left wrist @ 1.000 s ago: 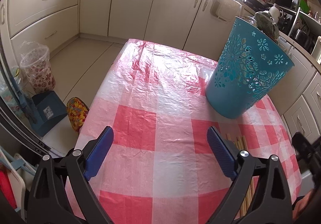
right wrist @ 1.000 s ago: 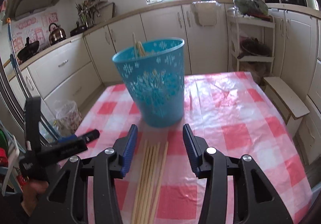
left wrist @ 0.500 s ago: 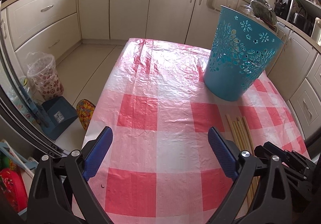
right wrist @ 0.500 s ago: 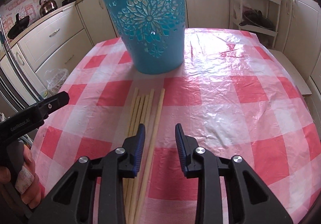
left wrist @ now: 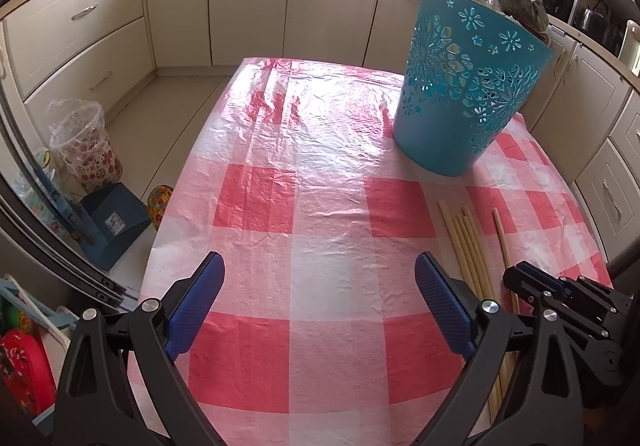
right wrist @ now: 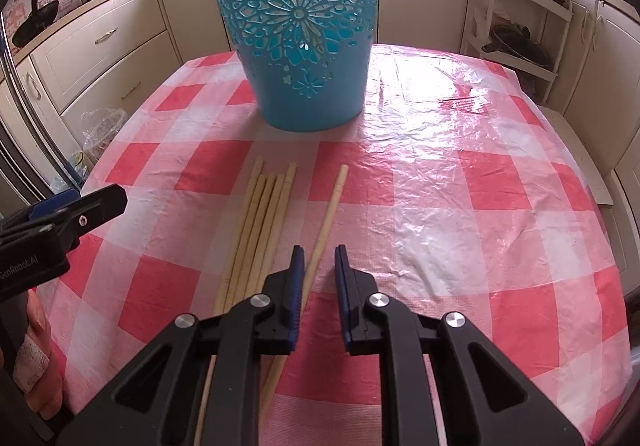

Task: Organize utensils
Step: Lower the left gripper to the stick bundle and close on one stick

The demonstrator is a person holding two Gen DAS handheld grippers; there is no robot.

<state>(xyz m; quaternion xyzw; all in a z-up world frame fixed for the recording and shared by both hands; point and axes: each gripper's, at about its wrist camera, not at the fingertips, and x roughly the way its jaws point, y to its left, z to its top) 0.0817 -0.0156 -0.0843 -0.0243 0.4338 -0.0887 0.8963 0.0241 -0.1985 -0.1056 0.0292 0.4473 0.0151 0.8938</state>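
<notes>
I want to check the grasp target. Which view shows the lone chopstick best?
The right wrist view: the lone chopstick runs up the frame's middle, between the right gripper fingers. In the left wrist view the lone chopstick sits at the right edge, its near end hidden behind the grippers.

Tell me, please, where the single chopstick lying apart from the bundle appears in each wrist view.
Left wrist view: the lone chopstick lies lower right, right of the bundle.
Right wrist view: it runs up the centre, its near part between the right gripper's jaws.
Shared landmark: the blue basket beyond it.
</notes>
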